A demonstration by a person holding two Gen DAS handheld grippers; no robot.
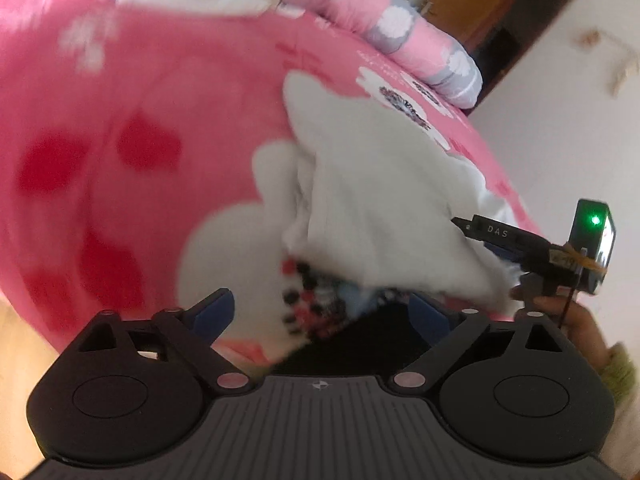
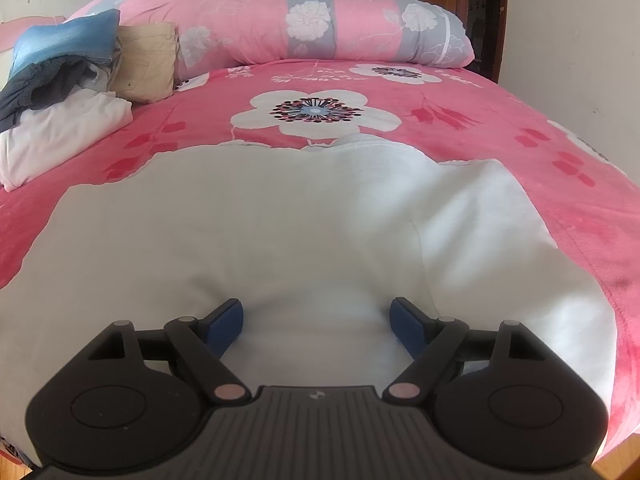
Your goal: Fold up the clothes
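Left wrist view. My left gripper (image 1: 320,312) has its jaws spread wide, and I see nothing pinched between the blue pads; a bunched edge of the white garment (image 1: 380,200) lies just ahead of them. The picture is blurred. The garment is partly gathered, one side doubled over, on the pink floral bedspread (image 1: 120,140). At the right edge the right gripper (image 1: 520,244) shows from the side, held in a hand (image 1: 576,320) with a pale green cuff; its tip rests at the garment's near corner. A rolled pink-and-grey quilt (image 1: 420,40) lies at the head of the bed.

Right wrist view. My right gripper (image 2: 318,320) stands wide open over the white garment (image 2: 280,220), pads down at the cloth with a low hump between them, not squeezed. The garment lies mostly flat across the near part of the bedspread (image 2: 520,120), a fold line down its right side.

Stock at far left: folded white piece (image 2: 60,132), beige trousers (image 2: 148,64), blue and dark grey items (image 2: 60,60), loosely stacked beside the quilt (image 2: 320,24).

Progress, my judgement: several pieces appear finished; this garment is early in its fold, with neither gripper holding it.
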